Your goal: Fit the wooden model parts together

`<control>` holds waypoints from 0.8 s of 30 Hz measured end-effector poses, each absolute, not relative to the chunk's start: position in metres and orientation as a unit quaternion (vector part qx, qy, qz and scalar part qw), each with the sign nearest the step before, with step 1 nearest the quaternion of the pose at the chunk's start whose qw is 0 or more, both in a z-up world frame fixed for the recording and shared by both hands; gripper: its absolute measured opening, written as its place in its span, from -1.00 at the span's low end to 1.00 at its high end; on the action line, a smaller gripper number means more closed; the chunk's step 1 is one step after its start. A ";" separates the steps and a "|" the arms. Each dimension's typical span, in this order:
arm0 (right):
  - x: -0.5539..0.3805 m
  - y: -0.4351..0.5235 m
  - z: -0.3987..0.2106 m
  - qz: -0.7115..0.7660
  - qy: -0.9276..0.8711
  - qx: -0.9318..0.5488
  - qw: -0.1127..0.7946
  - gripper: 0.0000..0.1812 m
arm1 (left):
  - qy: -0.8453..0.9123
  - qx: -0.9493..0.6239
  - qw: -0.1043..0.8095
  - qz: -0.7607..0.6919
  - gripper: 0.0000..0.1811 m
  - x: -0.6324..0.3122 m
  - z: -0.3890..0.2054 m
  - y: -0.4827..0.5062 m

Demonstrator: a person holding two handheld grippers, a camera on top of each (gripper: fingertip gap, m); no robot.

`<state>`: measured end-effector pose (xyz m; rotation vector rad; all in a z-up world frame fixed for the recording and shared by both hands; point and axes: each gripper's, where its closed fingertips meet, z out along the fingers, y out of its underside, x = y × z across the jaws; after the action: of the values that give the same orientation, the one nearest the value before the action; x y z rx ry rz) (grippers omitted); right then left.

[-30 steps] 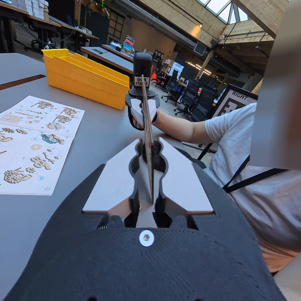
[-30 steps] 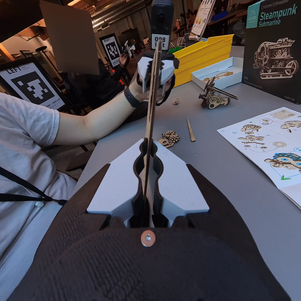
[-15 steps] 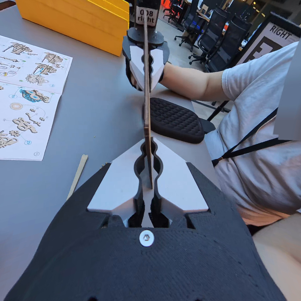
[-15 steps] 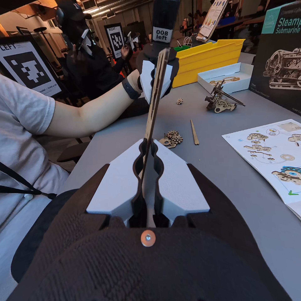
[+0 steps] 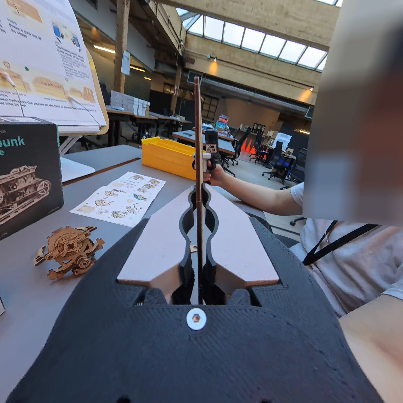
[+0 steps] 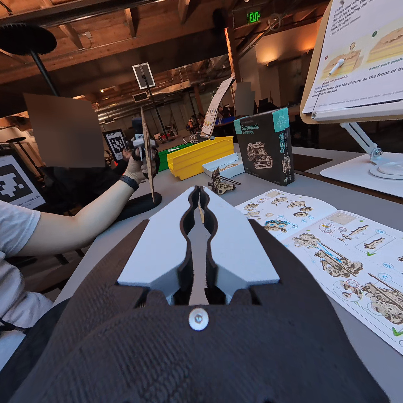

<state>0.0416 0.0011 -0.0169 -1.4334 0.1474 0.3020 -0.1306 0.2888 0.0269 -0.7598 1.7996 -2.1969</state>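
right gripper lets the sheet go

released since half a second ago, the wooden sheet (image 5: 198, 139) stands edge-on, long axis upright, clamped only in the left gripper (image 5: 198, 189). right gripper (image 6: 199, 189), closed on nothing, sits apart; sheet lies toward its ten o'clock.

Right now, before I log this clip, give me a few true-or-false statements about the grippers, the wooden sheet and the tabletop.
1. The left gripper is clamped on the wooden sheet. True.
2. The right gripper grips that sheet too. False: its jaws are closed on nothing, away from the sheet.
3. The black kit box lies flat. False: it stands upright.
4. The yellow bin sits beyond the instruction booklet. True.
5. The partly built wooden model is inside the bin. False: it rests on the table.
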 end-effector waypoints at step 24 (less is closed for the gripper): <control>-0.102 0.097 -0.030 0.228 -0.026 -0.673 0.703 -0.55 | 0.675 -0.203 -0.003 -0.710 -1.00 -0.110 0.015 0.191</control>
<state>-0.1016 0.0971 -0.0300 -1.4982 -0.0586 0.5073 -0.1097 0.1913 0.0151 -0.6394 2.1229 -2.2330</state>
